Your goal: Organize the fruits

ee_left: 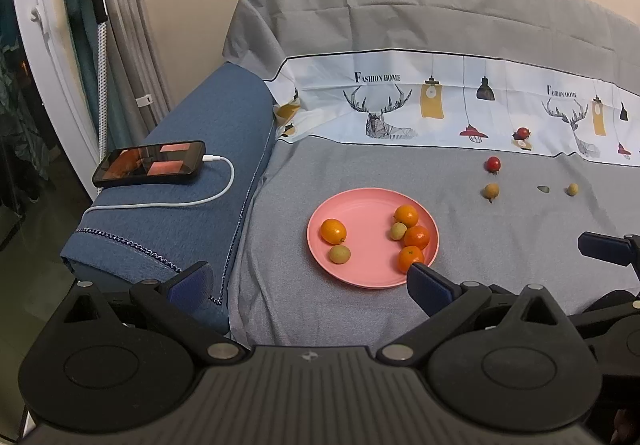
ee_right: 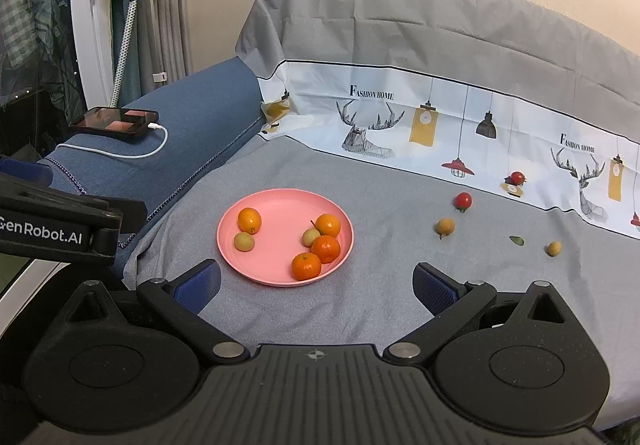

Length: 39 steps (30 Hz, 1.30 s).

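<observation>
A pink plate [ee_left: 360, 273] [ee_right: 276, 213] lies on the grey cloth and holds several small oranges [ee_left: 333, 231] [ee_right: 306, 266] and two pale yellow-green fruits [ee_left: 340, 254] [ee_right: 244, 241]. To its right, loose on the cloth, lie a red cherry tomato [ee_left: 493, 164] [ee_right: 463, 200], another [ee_left: 522, 132] [ee_right: 517, 177] farther back, a tan fruit [ee_left: 491, 190] [ee_right: 445, 226], a smaller tan fruit [ee_left: 572, 189] [ee_right: 554, 248] and a green leaf [ee_left: 543, 188] [ee_right: 517, 240]. My left gripper [ee_left: 308, 281] hangs open near the plate's front edge. My right gripper [ee_right: 316, 285] is open and holds nothing, in front of the plate.
A blue cushion [ee_left: 192, 173] [ee_right: 188, 133] borders the cloth on the left, with a phone [ee_left: 149, 163] [ee_right: 115, 123] and white charging cable [ee_left: 192, 201] on it. A grey-covered backrest [ee_left: 440, 13] with a printed white band rises behind. Curtains and a white frame stand far left.
</observation>
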Motion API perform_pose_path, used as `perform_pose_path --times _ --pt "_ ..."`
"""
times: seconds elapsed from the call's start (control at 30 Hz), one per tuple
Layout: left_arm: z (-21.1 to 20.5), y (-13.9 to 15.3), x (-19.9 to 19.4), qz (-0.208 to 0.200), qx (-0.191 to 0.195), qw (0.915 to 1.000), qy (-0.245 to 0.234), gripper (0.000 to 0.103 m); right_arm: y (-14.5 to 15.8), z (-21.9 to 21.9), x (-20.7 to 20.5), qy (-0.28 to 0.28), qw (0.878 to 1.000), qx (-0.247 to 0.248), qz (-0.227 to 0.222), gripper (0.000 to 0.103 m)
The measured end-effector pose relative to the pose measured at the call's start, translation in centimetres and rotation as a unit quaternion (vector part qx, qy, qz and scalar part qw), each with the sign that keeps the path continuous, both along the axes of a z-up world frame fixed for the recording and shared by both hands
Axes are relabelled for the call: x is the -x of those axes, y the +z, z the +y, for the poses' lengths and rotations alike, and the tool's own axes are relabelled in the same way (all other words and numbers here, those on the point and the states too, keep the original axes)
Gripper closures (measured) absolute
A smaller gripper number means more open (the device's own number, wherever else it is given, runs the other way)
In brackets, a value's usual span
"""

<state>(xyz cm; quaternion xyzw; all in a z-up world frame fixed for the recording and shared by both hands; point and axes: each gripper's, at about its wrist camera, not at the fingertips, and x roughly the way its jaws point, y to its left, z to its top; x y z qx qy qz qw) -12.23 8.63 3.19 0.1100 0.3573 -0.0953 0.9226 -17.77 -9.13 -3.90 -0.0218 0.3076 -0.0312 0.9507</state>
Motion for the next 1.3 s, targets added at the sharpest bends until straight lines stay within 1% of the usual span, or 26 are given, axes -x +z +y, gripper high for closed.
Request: perform_pose_path --times 0.2,0.37,0.5,0.67,0.83,0.97,1.03,1.1,1.2,1.3 --pt "-0.3 -0.5 -0.7 0.007 -0.009 0.9999 -0.001 0.000 -0.5 -0.5 -0.6 -0.003 1.000 -0.006 0.006 0.002" --pt "-1.0 -1.1 -1.8 0.017 -0.017 0.9997 -0.001 0.000 -1.0 -1.6 -1.3 -0.020 1.000 -0.015 0.011 0.002" --pt "-2.1 -1.4 -3.4 0.028 -0.018 0.9994 -0.004 0.000 -1.4 -3.3 -1.9 -0.040 0.999 -0.016 0.013 0.002" --pt "-4.8 -1.8 -6.1 0.038 -0.016 0.9990 -0.016 0.000 -2.2 -6.6 -2.8 -0.078 0.997 -0.019 0.014 0.002" --pt "-9.3 -2.8 -9.7 0.050 -0.010 0.9979 -0.039 0.000 -3.1 -10.8 -4.4 -0.121 0.992 -0.018 0.020 0.002" --pt "-14.3 -4.4 -13.5 0.060 -0.008 0.9956 -0.072 0.000 -3.7 -14.7 -6.4 -0.153 0.988 -0.008 0.012 0.002" --pt "-16.8 -5.5 -15.2 0.066 -0.015 0.9940 -0.086 0.000 -4.3 -17.0 -7.8 -0.169 0.985 -0.003 0.010 0.002" --pt "-19.5 -7.0 -17.1 0.078 -0.012 0.9911 -0.107 0.000 -5.1 -19.2 -9.3 -0.183 0.983 0.004 0.010 0.002" --pt "-23.5 -10.2 -19.8 0.097 -0.022 0.9857 -0.136 0.000 -6.7 -23.2 -11.6 -0.210 0.978 0.013 0.017 0.002" --pt "-27.3 -13.7 -21.9 0.115 -0.035 0.9804 -0.156 0.000 -8.5 -27.7 -13.3 -0.254 0.967 0.021 0.014 0.002"
